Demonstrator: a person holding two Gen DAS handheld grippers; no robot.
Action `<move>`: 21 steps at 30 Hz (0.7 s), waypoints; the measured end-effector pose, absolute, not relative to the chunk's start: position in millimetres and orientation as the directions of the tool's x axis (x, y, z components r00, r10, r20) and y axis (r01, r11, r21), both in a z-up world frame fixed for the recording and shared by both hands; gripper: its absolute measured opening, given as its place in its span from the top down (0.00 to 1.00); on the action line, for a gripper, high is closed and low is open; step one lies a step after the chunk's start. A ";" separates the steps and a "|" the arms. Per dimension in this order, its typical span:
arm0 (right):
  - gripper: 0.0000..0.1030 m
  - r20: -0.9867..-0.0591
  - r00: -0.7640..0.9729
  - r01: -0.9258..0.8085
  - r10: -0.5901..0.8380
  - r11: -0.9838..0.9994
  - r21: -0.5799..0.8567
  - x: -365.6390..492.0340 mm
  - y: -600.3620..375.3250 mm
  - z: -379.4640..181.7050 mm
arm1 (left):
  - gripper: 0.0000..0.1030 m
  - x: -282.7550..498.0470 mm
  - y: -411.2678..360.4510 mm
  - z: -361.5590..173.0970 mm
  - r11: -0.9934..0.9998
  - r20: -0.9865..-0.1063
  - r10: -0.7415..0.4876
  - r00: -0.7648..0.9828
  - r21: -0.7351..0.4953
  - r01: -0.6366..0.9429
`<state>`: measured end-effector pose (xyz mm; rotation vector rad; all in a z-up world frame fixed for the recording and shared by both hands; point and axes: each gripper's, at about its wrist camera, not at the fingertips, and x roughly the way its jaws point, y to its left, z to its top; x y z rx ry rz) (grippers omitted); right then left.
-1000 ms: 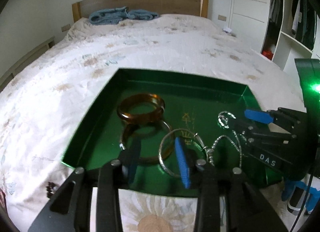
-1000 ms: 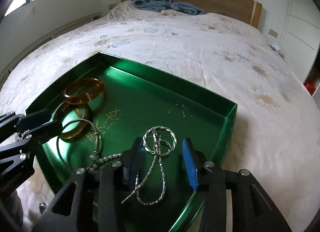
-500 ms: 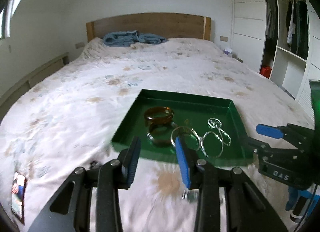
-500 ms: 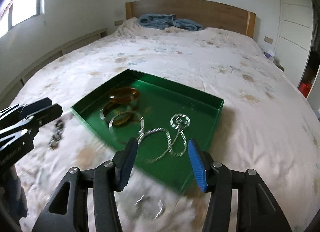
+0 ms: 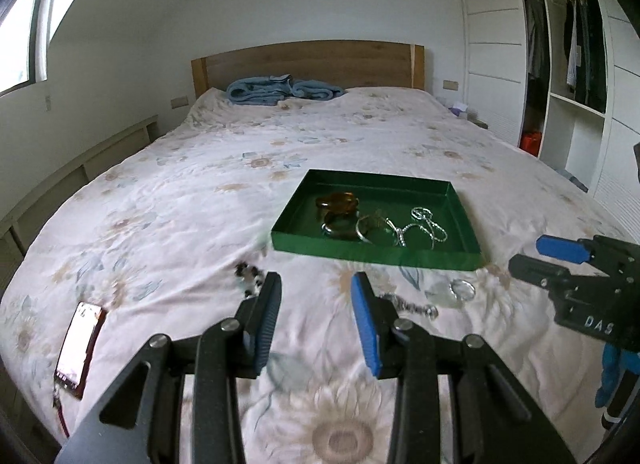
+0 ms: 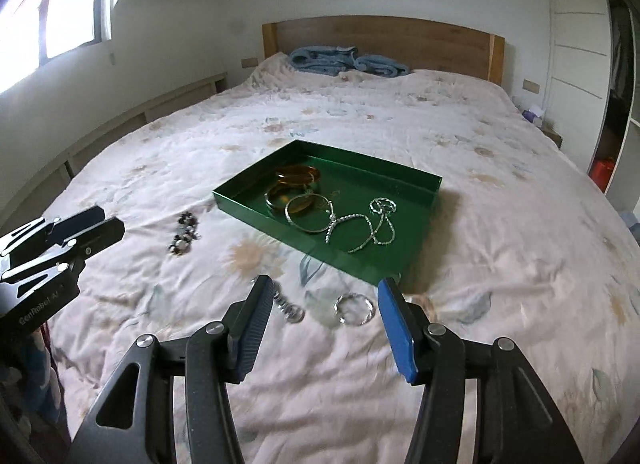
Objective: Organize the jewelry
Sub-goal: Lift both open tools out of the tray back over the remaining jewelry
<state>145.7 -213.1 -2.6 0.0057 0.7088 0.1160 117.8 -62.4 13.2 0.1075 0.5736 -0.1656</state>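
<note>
A green tray (image 5: 376, 256) (image 6: 256, 208) lies on the bed. In it are amber bangles (image 5: 336, 202) (image 6: 298, 176), a silver bangle (image 6: 308, 213) and a silver chain (image 5: 428, 224) (image 6: 380, 224). On the bedspread in front of it lie a dark bead bracelet (image 5: 250, 274) (image 6: 184, 236), a clear ring (image 5: 462, 290) (image 6: 354, 310) and a small silver piece (image 5: 412, 308) (image 6: 288, 308). My left gripper (image 5: 316, 324) is open and empty, pulled back from the tray. My right gripper (image 6: 326, 328) is open and empty above the clear ring.
A phone (image 5: 78, 348) lies at the bed's near left edge. A blue blanket (image 5: 280, 90) lies by the wooden headboard (image 5: 308, 60). A wardrobe (image 5: 568, 76) stands at the right. The flowered bedspread (image 5: 180, 204) spreads wide around the tray.
Both grippers have drawn back and up from the tray, so the whole bed now shows. The chain and bangles lie still in the tray.
</note>
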 end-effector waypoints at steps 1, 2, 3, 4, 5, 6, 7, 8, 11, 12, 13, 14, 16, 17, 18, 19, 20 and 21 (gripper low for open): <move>0.48 -0.644 0.757 -0.103 0.109 0.994 0.046 138.7 -212.5 0.3 | 0.67 112.6 -60.4 14.2 0.982 -0.545 -0.124 0.829 0.052 0.182; 0.48 -0.640 0.761 -0.102 0.109 0.994 0.047 133.1 -212.1 2.8 | 0.67 106.6 -58.1 15.9 0.983 -0.542 -0.123 0.832 0.049 0.177; 0.48 -0.636 0.764 -0.102 0.110 0.994 0.048 128.1 -211.8 4.8 | 0.67 101.5 -56.5 17.6 0.984 -0.539 -0.120 0.833 0.047 0.172; 0.48 -0.631 0.768 -0.102 0.109 0.994 0.048 121.3 -211.4 8.1 | 0.67 97.8 -55.6 19.0 0.984 -0.538 -0.119 0.834 0.045 0.170; 0.48 -0.628 0.771 -0.102 0.108 0.994 0.046 117.2 -212.1 10.2 | 0.67 93.9 -53.8 21.0 0.985 -0.536 -0.119 0.836 0.042 0.167; 0.48 -0.622 0.776 -0.100 0.106 0.994 0.044 110.3 -211.9 14.0 | 0.67 89.8 -52.5 23.1 0.986 -0.533 -0.118 0.838 0.038 0.164; 0.48 -0.616 0.781 -0.100 0.106 0.994 0.044 104.2 -211.9 17.6 | 0.67 85.6 -51.3 25.2 0.986 -0.529 -0.117 0.840 0.036 0.160; 0.48 -0.610 0.786 -0.099 0.106 0.994 0.045 98.5 -212.2 21.2 | 0.67 81.6 -49.8 28.0 0.987 -0.525 -0.115 0.843 0.035 0.157; 0.48 -0.591 0.800 -0.097 0.104 0.994 0.044 80.8 -212.2 31.5 | 0.67 70.0 -48.0 35.5 0.988 -0.509 -0.114 0.853 0.028 0.149; 0.48 -0.585 0.804 -0.097 0.104 0.994 0.044 76.2 -211.5 34.0 | 0.66 65.8 -47.6 38.0 0.989 -0.504 -0.115 0.856 0.025 0.148; 0.48 -0.576 0.811 -0.097 0.104 0.994 0.044 68.9 -211.3 38.4 | 0.66 61.7 -47.1 40.7 0.989 -0.499 -0.118 0.859 0.022 0.148; 0.48 -0.570 0.815 -0.097 0.104 0.994 0.043 63.1 -210.6 41.8 | 0.66 58.4 -46.5 42.9 0.989 -0.495 -0.119 0.861 0.020 0.148; 0.47 -0.559 0.823 -0.096 0.100 0.995 0.036 52.2 -209.2 48.1 | 0.66 48.6 -45.7 47.3 0.989 -0.486 -0.122 0.866 0.016 0.148; 0.47 -0.554 0.827 -0.096 0.097 0.995 0.032 46.9 -208.1 50.6 | 0.66 44.4 -44.9 49.3 0.989 -0.482 -0.123 0.867 0.013 0.148; 0.47 -0.550 0.830 -0.095 0.095 0.995 0.028 41.0 -208.0 53.4 | 0.66 40.4 -44.2 51.2 0.989 -0.479 -0.125 0.869 0.011 0.148; 0.47 -0.545 0.833 -0.093 0.092 0.995 0.026 34.9 -207.9 55.9 | 0.66 37.1 -43.4 52.6 0.989 -0.477 -0.125 0.870 0.009 0.147; 0.47 -0.542 0.835 -0.093 0.092 0.995 0.026 31.3 -207.8 57.9 | 0.66 32.9 -42.7 54.5 0.989 -0.473 -0.127 0.872 0.007 0.148; 0.47 -0.536 0.839 -0.093 0.092 0.995 0.027 25.9 -207.4 60.1 | 0.66 29.1 -42.1 56.4 0.989 -0.469 -0.127 0.874 0.008 0.148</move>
